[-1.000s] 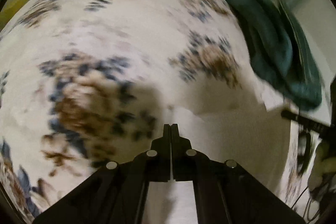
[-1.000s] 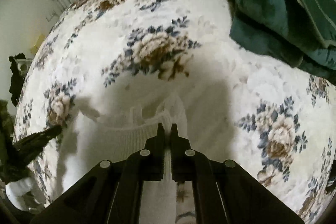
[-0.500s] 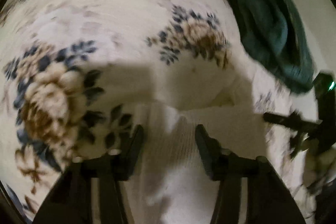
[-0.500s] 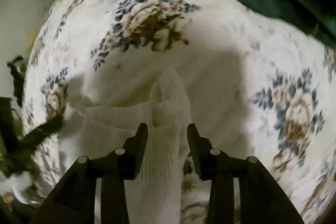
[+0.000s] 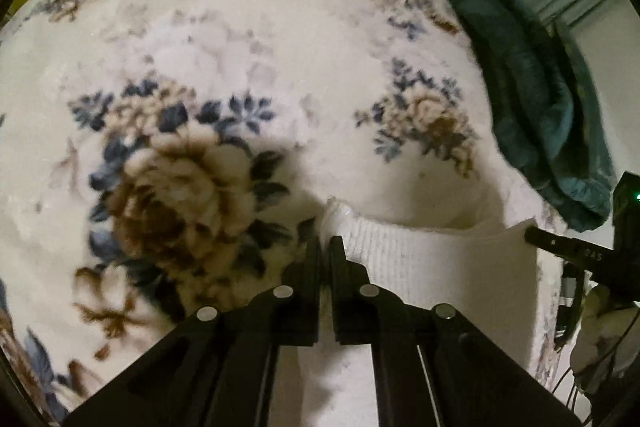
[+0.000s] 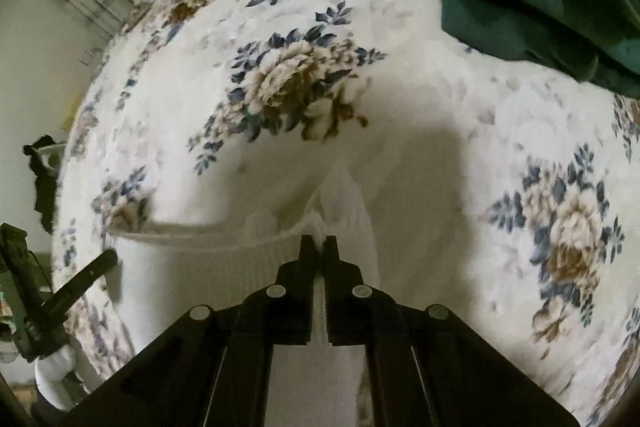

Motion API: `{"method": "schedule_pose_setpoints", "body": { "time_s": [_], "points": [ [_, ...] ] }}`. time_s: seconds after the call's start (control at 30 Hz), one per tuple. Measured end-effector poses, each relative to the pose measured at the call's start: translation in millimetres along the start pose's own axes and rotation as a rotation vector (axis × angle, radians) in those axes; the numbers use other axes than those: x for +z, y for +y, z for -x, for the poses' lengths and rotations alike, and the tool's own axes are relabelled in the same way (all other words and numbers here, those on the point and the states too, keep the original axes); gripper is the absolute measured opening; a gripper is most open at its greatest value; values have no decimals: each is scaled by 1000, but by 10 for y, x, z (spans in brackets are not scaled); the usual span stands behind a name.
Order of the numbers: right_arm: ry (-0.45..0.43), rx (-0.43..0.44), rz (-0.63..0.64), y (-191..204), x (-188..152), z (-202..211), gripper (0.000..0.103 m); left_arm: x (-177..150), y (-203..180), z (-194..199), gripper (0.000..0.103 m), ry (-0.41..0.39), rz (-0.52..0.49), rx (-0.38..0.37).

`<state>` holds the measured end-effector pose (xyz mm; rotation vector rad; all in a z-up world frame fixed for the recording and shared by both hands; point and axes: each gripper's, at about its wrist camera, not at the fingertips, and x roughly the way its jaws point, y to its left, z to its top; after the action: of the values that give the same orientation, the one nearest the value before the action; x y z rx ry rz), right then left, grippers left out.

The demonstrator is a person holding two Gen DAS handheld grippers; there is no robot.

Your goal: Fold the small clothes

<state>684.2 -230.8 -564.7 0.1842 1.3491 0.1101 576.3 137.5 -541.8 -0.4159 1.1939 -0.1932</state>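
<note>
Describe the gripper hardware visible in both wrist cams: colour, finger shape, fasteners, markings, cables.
Both the left gripper and right gripper are matte black, with two narrow straight fingers on angular linkage arms carrying four round silver fasteners. Seen from the left camera, the right unit bears small pale lettering, unreadable, a green LED and thin dark cables.

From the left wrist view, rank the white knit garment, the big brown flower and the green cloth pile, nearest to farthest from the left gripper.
1. White knit garment: pinched in the left gripper.
2. Big brown flower: printed on the blanket, just left.
3. Green cloth pile: far right.
</note>
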Motion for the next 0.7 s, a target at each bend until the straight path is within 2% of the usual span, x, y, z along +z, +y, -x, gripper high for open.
{"method": "schedule_pose_setpoints", "body": {
  "time_s": [0.1, 0.2, 0.23, 0.27, 0.3, 0.33, 0.37, 0.4, 0.5, 0.53, 0.6, 0.67, 0.7],
  "points": [
    [90, -32, 7, -38, -7, -305, 4, -8, 14, -174, 3, 59, 15, -15],
    [132, -13, -4, -112, -64, -372, 5, -71, -19, -129, 7, 82, 25, -52],
    [144, 15, -12, -140, -75, -364, 9, -97, -20, -81, 19, 84, 42, -71],
    [160, 37, -27, -189, -95, -342, 23, -120, -5, -26, 41, 85, 60, -97],
    [160, 57, -44, -244, -114, -293, 43, -155, 19, 47, 51, 80, 76, -123],
    [151, 85, -58, -303, -150, -230, 53, -202, 52, 134, 62, 65, 95, -158],
    [147, 124, -73, -373, -207, -155, 69, -274, 109, 231, 67, 47, 126, -211],
    [150, 170, -93, -452, -285, -88, 78, -347, 164, 283, 69, 42, 157, -246],
    [210, 311, -148, -600, -590, -83, 90, -577, 265, 255, 73, 71, 209, -325],
    [262, 376, -165, -638, -746, -167, 92, -673, 298, 185, 73, 94, 228, -343],
    [329, 453, -186, -657, -1000, -361, 94, -807, 324, 16, 73, 145, 261, -377],
    [377, 520, -229, -674, -1193, -578, 94, -905, 290, -193, 73, 201, 272, -429],
    [396, 560, -255, -687, -1265, -682, 94, -917, 266, -254, 73, 214, 268, -428]
  ]
}}
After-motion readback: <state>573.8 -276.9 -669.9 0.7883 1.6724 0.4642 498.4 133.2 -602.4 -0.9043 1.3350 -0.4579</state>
